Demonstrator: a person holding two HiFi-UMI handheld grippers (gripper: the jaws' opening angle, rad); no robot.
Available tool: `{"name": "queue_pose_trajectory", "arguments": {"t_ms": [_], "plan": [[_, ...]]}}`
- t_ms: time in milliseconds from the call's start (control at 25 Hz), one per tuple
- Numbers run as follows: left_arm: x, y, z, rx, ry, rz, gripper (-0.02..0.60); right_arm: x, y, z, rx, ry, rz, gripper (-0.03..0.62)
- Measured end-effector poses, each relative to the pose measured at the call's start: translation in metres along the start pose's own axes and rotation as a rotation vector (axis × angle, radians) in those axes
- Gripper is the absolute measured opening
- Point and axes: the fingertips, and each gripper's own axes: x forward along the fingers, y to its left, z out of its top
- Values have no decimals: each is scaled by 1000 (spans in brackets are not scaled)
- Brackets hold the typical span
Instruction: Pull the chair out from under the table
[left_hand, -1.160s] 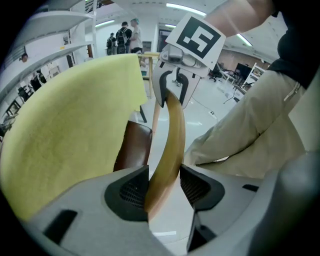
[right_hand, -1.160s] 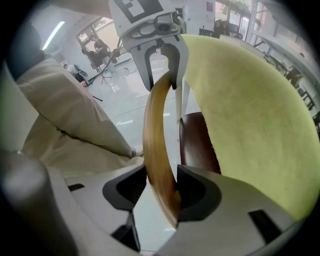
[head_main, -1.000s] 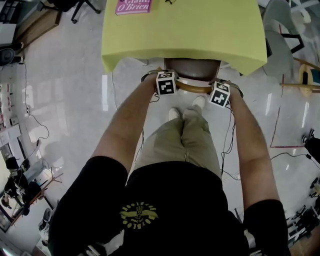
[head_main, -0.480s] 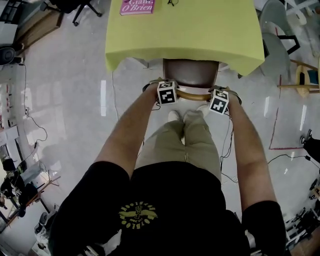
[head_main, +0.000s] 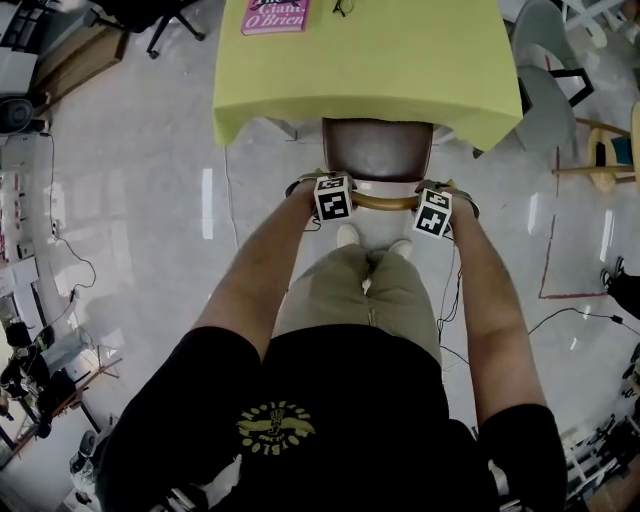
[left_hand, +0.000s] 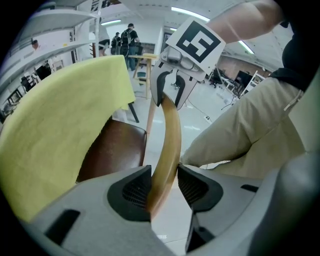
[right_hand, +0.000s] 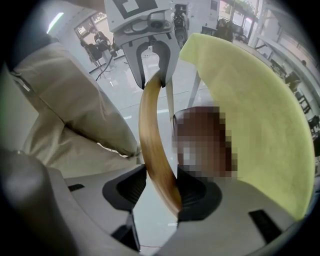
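The chair has a brown seat partly under the yellow table and a curved wooden backrest rail. My left gripper holds the rail's left end and my right gripper its right end. In the left gripper view the rail runs between the jaws of the left gripper, which have just been closing on it; the right gripper grips the far end. In the right gripper view the right gripper clamps the rail, and the left gripper shows beyond.
The person's legs and feet stand right behind the chair. A pink book and glasses lie on the table. A grey chair stands to the right, an office chair at top left, and cables on the floor.
The chair has slid out from under the table toward the person, showing more of its seat. Both grippers moved back with the rail between their jaws.
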Motion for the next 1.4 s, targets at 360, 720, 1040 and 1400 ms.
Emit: {"name": "queue_pose_trajectory", "arguments": {"t_ms": [360, 720, 1040, 1400], "plan": [[1, -17, 0, -33, -13, -37, 161, -7, 13, -3, -15, -19, 5, 181], [9, -58, -1, -61, 10, -32, 161, -7, 55, -10, -24, -34, 34, 176], [16, -86, -3, -82, 16, -31, 161, -5, 81, -14, -48, -40, 52, 173], [18, -113, -11, -80, 25, -21, 161, -3, 115, -14, -52, -49, 72, 167]]}}
